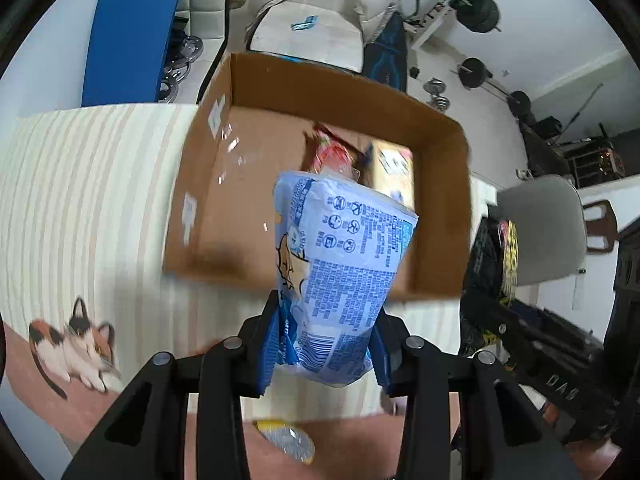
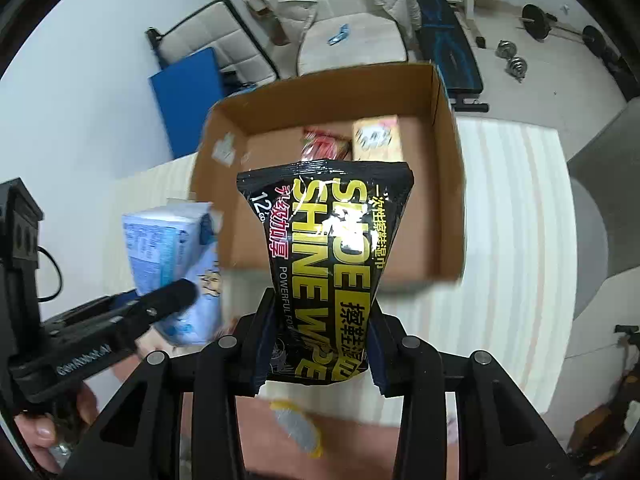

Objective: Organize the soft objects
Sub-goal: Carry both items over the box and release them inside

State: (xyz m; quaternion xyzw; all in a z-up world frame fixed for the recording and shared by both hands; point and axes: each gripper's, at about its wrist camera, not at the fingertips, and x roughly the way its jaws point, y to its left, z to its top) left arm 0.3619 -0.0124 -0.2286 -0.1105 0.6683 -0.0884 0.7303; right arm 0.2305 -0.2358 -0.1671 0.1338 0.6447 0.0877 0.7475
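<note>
Both packs over box (image 1: 436, 240) w/ 2 packets.

Table (image 1: 92, 184): covered by cloth with pale cream and beige stripes; near edge of cloth turns reddish-brown and carries a printed calico cat (image 1: 76, 344). Open cardboard box (image 1: 208, 184) rests directly on the striped part, toward the far side, flaps up; white label patches on its left wall. Small yellow-rimmed grey round item (image 1: 288, 440) lies on the brown band near the front edge, kind not identifiable. Right wrist view: same box (image 2: 452, 184) on striped cloth, same round item (image 2: 298, 428) below
</note>
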